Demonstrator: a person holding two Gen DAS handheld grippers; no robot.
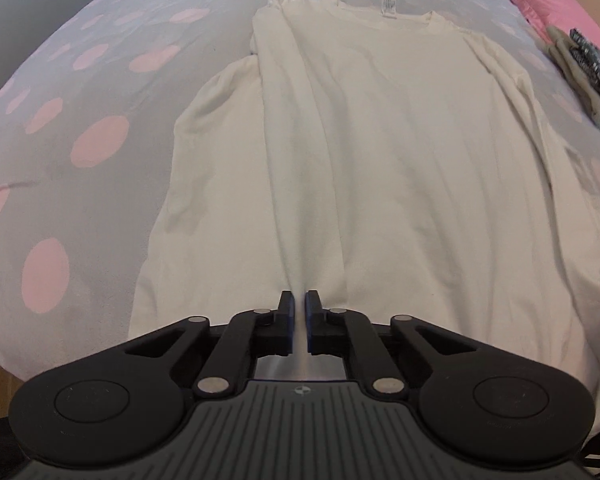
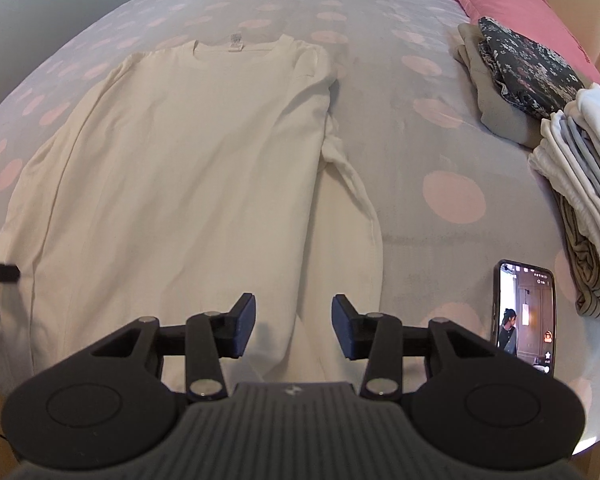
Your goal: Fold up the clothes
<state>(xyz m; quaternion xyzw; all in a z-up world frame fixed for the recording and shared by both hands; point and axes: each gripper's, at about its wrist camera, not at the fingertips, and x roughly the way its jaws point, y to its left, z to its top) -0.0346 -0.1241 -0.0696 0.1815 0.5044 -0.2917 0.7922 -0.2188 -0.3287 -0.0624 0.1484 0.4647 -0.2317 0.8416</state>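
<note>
Shirt (image 1: pixel 380 152): lying flat on the polka-dot bed (image 1: pixel 100 92), collar at the far end, sleeves folded in along its sides.
Left hand-held gripper (image 1: pixel 299 316): I am pinching the near hem, jaws closed on a ridge of cloth.
Right hand-held gripper (image 2: pixel 294 326): I am holding it half open over the hem, gripping nothing.
Right side: phone (image 2: pixel 526 316) and folded clothes (image 2: pixel 580 184) sitting nearby.

Pink-dotted grey bed (image 2: pixel 440 152), pink pillow (image 2: pixel 512 4)
</note>
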